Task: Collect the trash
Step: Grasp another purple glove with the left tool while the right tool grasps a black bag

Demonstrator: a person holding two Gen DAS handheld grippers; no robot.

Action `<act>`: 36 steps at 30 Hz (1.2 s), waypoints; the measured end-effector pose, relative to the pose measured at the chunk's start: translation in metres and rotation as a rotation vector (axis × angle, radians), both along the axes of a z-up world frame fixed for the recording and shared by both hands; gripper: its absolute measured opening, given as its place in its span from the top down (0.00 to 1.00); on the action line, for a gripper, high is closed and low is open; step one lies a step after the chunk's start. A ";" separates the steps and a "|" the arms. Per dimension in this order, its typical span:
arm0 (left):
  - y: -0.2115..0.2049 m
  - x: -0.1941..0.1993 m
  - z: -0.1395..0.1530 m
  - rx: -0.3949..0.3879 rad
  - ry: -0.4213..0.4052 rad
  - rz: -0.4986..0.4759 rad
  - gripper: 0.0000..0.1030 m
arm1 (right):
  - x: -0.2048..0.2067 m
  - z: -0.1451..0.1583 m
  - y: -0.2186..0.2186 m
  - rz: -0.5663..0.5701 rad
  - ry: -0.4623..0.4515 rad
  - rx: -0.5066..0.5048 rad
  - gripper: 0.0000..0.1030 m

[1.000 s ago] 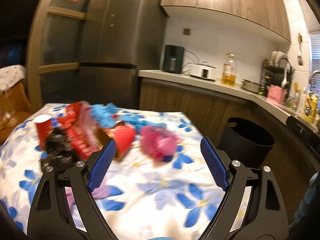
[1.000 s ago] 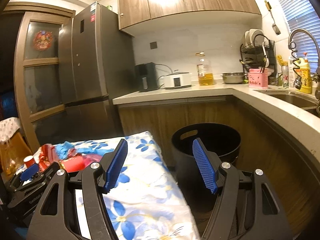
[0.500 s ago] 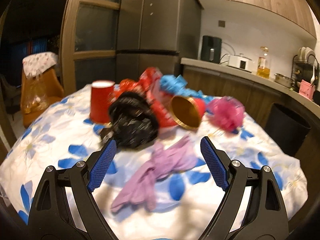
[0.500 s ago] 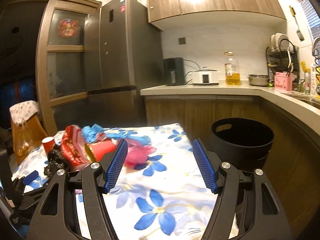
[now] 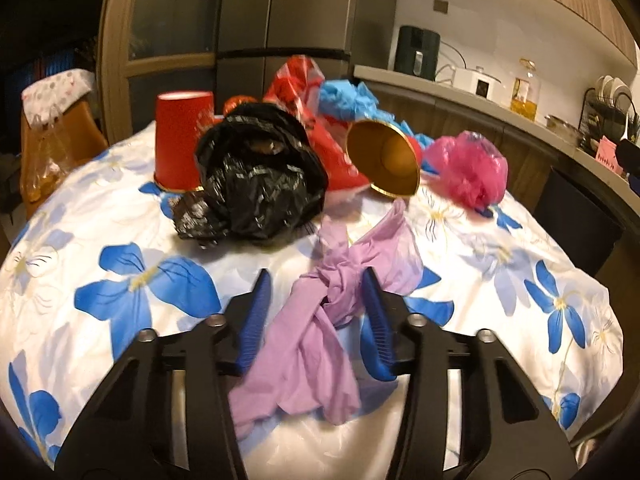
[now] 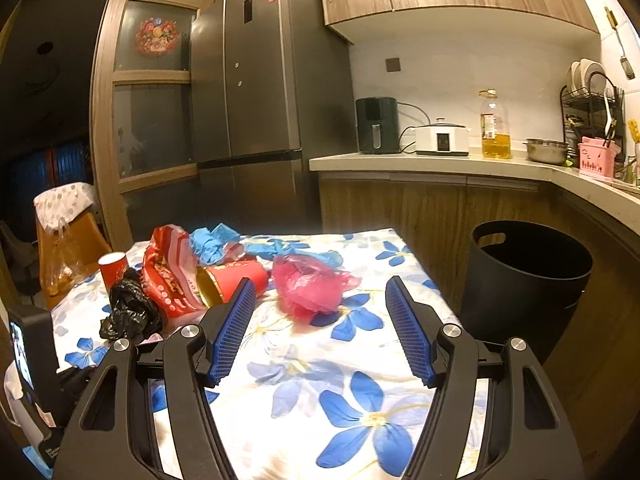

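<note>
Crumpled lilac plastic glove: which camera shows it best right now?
The left wrist view: the crumpled lilac plastic glove lies between the left claw's closing fingers on the floral tablecloth. The right wrist view does not show it.

Purple glove (image 5: 320, 344) perhaps partly behind fingers (image 5: 376, 332).

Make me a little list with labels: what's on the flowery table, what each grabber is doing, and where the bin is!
Table: flowered cloth
Trash on it: purple glove, black bag, upright red cup, tipped red cup, pink bag, blue gloves, red wrapper
Left gripper: jaws just closing around the purple glove, right pad touching
Right gripper: open, empty
Bin: black bin, beside table
</note>
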State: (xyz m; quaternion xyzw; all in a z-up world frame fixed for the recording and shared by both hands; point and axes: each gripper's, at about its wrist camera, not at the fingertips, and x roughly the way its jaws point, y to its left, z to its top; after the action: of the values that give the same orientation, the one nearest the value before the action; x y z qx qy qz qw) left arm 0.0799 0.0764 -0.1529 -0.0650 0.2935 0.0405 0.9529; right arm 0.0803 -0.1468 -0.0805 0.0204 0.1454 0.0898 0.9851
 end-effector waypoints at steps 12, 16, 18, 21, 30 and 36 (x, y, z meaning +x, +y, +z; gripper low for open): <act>0.026 -0.031 0.023 -0.078 -0.069 0.019 0.89 | 0.012 -0.017 0.041 0.087 0.044 -0.032 0.37; 0.045 -0.053 0.045 -0.051 -0.141 0.095 0.89 | 0.018 -0.026 0.066 0.142 0.069 -0.037 0.37; 0.058 -0.060 0.049 -0.034 -0.160 0.150 0.89 | 0.019 -0.033 0.081 0.177 0.088 -0.039 0.39; 0.072 -0.065 0.051 -0.022 -0.164 0.202 0.89 | 0.022 -0.043 0.112 0.247 0.114 -0.050 0.41; 0.110 -0.075 0.061 -0.033 -0.191 0.300 0.89 | 0.034 -0.053 0.173 0.363 0.154 -0.044 0.44; 0.123 -0.076 0.067 -0.047 -0.213 0.321 0.89 | 0.050 -0.053 0.200 0.386 0.199 -0.028 0.38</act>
State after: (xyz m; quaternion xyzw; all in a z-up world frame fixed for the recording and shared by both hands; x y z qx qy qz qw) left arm 0.0035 0.1996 -0.0855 -0.1370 0.1778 0.1778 0.9581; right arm 0.1306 0.0528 -0.1335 -0.0126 0.2446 0.2723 0.9305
